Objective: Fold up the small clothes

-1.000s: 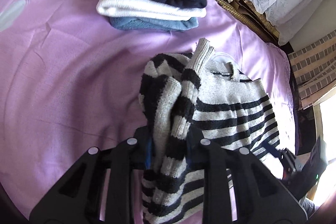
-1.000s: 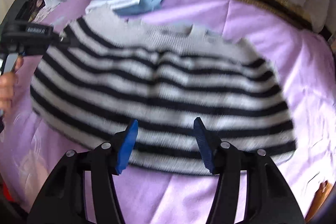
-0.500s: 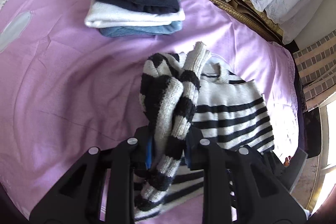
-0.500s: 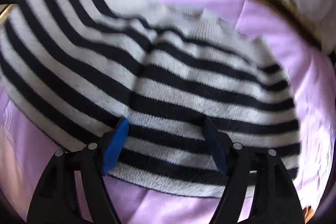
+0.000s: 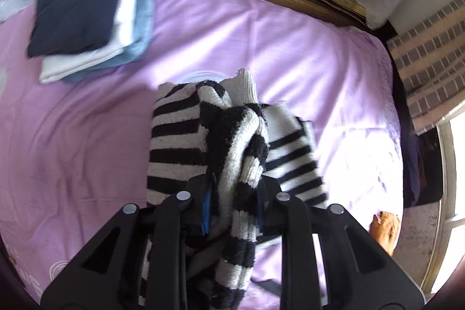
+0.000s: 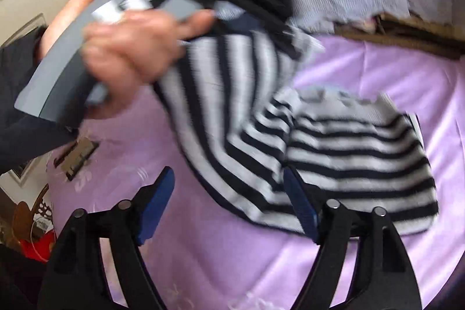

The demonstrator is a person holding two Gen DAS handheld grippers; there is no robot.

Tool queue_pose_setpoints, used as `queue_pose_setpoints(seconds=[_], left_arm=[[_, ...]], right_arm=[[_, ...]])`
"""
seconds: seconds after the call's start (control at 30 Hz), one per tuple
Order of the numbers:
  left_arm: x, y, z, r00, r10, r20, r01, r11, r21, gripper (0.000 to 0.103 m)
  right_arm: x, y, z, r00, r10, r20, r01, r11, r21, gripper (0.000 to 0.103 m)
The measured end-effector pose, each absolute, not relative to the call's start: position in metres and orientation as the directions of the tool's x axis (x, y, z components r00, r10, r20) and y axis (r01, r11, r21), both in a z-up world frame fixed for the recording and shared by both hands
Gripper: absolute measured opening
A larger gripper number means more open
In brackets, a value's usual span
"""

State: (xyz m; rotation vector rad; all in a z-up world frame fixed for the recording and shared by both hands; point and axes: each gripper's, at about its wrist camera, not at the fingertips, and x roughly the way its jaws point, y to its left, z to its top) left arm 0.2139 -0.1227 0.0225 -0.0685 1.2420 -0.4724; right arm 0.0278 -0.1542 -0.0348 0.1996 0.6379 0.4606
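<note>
Lifted since a second ago, the striped sweater's (image 5: 232, 153) side hangs bunched in the clamped left claw (image 5: 232, 208), the rest mid-bed (image 5: 72, 141). Right claw (image 6: 229, 205), opening, grips nothing; the unpinned hem may drag, skewing the fold.

Light: we see daylight from the window (image 5: 453, 164) at the right, bright overall.
Glare: the purple sheet (image 5: 334, 71) washes out near that window.
Blur: the person's left hand (image 6: 130, 48) and striped sweater (image 6: 232, 112) smear in our right wrist view; the folded stack (image 5: 87, 19) softens.
Edges: we get fisheye bending and dark corners.
</note>
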Motion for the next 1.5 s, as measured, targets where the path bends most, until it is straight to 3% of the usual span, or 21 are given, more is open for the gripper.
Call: queue_pose_setpoints(seconds=[0.13, 0.2, 0.23, 0.27, 0.33, 0.43, 0.57, 0.63, 0.7, 0.77, 0.97, 1.1, 1.23, 1.33, 1.37, 1.4, 1.5], left_arm=[[0.214, -0.157, 0.022, 0.168, -0.394, -0.904, 0.341, 0.883, -0.321, 0.022], [0.217, -0.172, 0.017, 0.148, -0.391, -0.909, 0.341, 0.883, -0.324, 0.022], [0.218, -0.181, 0.016, 0.148, -0.4, -0.905, 0.342, 0.879, -0.333, 0.022], [0.219, -0.189, 0.015, 0.148, -0.408, -0.901, 0.343, 0.875, -0.34, 0.022], [0.22, -0.209, 0.011, 0.133, -0.421, -0.897, 0.36, 0.864, -0.352, 0.022], [0.218, -0.243, -0.014, 0.086, -0.387, -0.918, 0.399, 0.858, -0.324, 0.028], [0.204, -0.271, -0.071, -0.023, -0.345, -0.938, 0.418, 0.849, -0.323, 0.036], [0.201, -0.271, -0.07, -0.011, -0.378, -0.926, 0.429, 0.835, -0.345, 0.04], [0.204, -0.266, -0.06, -0.022, -0.429, -0.903, 0.415, 0.818, -0.399, 0.046], [0.208, -0.257, -0.038, 0.0, -0.481, -0.877, 0.422, 0.795, -0.436, 0.052], [0.199, -0.206, 0.024, 0.26, -0.431, -0.864, 0.478, 0.835, -0.272, 0.077], [0.191, -0.162, 0.016, 0.332, -0.333, -0.883, 0.429, 0.886, -0.173, 0.078], [0.162, -0.125, -0.025, 0.312, -0.223, -0.923, 0.382, 0.92, -0.093, 0.078], [0.145, -0.109, -0.053, 0.302, -0.121, -0.946, 0.34, 0.94, -0.012, 0.078], [0.142, -0.105, -0.057, 0.298, -0.117, -0.947, 0.331, 0.944, -0.013, 0.078], [0.14, -0.104, -0.06, 0.3, -0.117, -0.947, 0.323, 0.946, -0.015, 0.078], [0.135, -0.104, -0.061, 0.331, -0.108, -0.938, 0.314, 0.95, 0.002, 0.087]], right_arm=[[0.035, -0.177, -0.035, 0.769, 0.434, -0.469, -0.247, 0.879, 0.408, 0.083], [0.04, -0.203, -0.036, 0.772, 0.457, -0.442, -0.194, 0.831, 0.522, 0.044], [0.041, -0.215, -0.036, 0.766, 0.468, -0.44, -0.178, 0.813, 0.555, 0.037], [0.04, -0.224, -0.036, 0.766, 0.47, -0.438, -0.166, 0.803, 0.572, 0.024], [0.028, -0.248, -0.032, 0.783, 0.456, -0.423, -0.142, 0.794, 0.592, 0.018], [0.018, -0.28, -0.051, 0.758, 0.474, -0.448, -0.055, 0.731, 0.68, 0.017], [-0.003, -0.307, -0.102, 0.672, 0.486, -0.559, 0.124, 0.67, 0.732, 0.022], [-0.019, -0.317, -0.111, 0.67, 0.482, -0.565, 0.177, 0.636, 0.751, 0.028], [-0.029, -0.322, -0.103, 0.698, 0.452, -0.555, 0.18, 0.64, 0.747, 0.05], [-0.031, -0.324, -0.096, 0.72, 0.43, -0.545, 0.175, 0.647, 0.742, 0.056], [-0.023, -0.319, -0.083, 0.708, 0.445, -0.548, 0.163, 0.652, 0.74, 0.057], [-0.041, -0.325, -0.074, 0.699, 0.464, -0.544, 0.154, 0.645, 0.748, 0.066], [-0.027, -0.328, -0.069, 0.702, 0.474, -0.531, 0.145, 0.635, 0.759, 0.079], [0.01, -0.32, -0.064, 0.679, 0.459, -0.573, 0.143, 0.684, 0.716, 0.079], [0.026, -0.318, -0.064, 0.661, 0.445, -0.605, 0.14, 0.719, 0.681, 0.063], [0.034, -0.318, -0.06, 0.659, 0.44, -0.61, 0.128, 0.734, 0.667, 0.026], [0.029, -0.333, -0.049, 0.682, 0.403, -0.61, 0.128, 0.756, 0.642, 0.025]])
